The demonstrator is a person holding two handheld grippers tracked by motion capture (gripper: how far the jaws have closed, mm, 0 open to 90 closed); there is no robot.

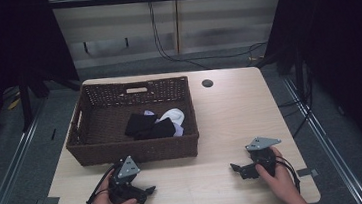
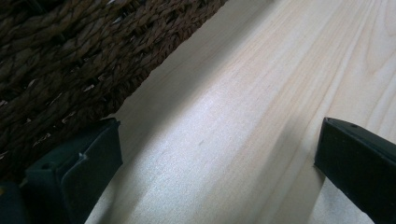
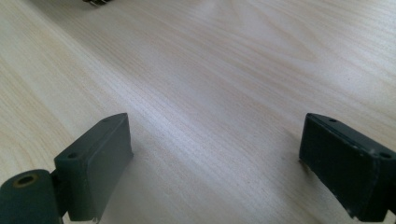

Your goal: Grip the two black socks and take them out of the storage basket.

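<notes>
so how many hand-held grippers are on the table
2: the left hand-held gripper sits just in front of the basket, the right hand-held gripper at the table's near right.

Woven wicker basket [image 1: 133, 152], smooth wood table [image 1: 230, 112]

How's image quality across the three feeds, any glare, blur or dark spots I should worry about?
High view: dim overall, black at both sides, yet the wicker basket and the clothes in it read clearly. Left gripper view: pale sheen on the table, basket weave soft up close, its shadow along the base. Right gripper view: mild glare mid-table, near wood grain sharp, far edge blurred.
</notes>
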